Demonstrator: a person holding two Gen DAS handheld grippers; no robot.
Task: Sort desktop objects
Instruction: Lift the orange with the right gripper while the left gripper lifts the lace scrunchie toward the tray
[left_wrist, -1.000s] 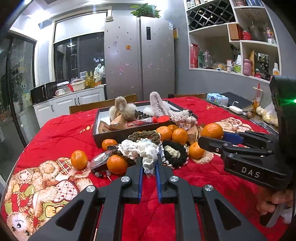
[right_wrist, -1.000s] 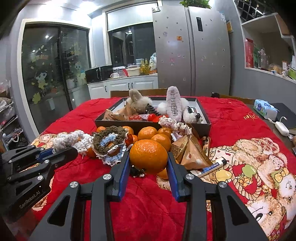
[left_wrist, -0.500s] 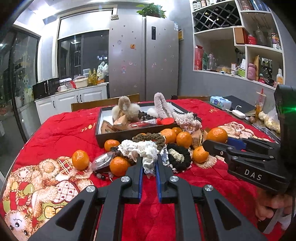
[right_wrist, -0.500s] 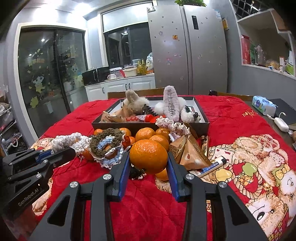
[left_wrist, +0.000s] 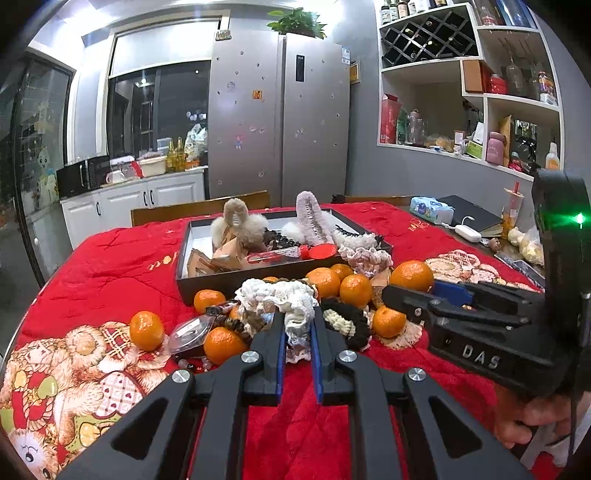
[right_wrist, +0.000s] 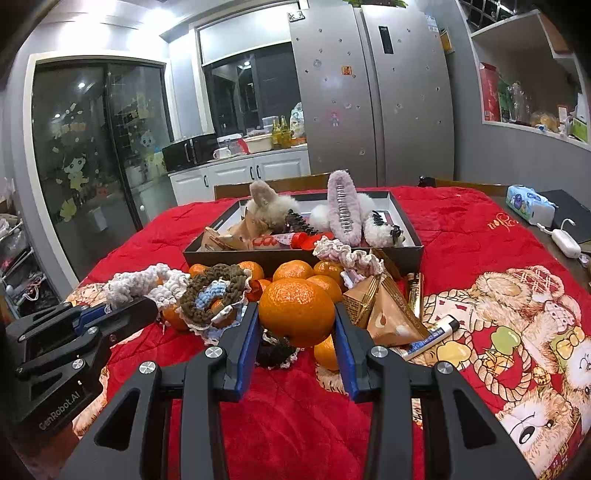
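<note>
Over the red tabletop (right_wrist: 295, 424), left gripper (left_wrist: 297, 334) pinches a scrunchie (left_wrist: 295, 306), right gripper (right_wrist: 297, 328) clamps an orange (right_wrist: 295, 312); lift both clear before sorting.

"DAS" marks the right tongs (left_wrist: 406, 295); "GenRobot.AI" the left tongs (right_wrist: 140, 306).

Both wrist views face the tray (left_wrist: 229, 284) closely, side by side.
</note>
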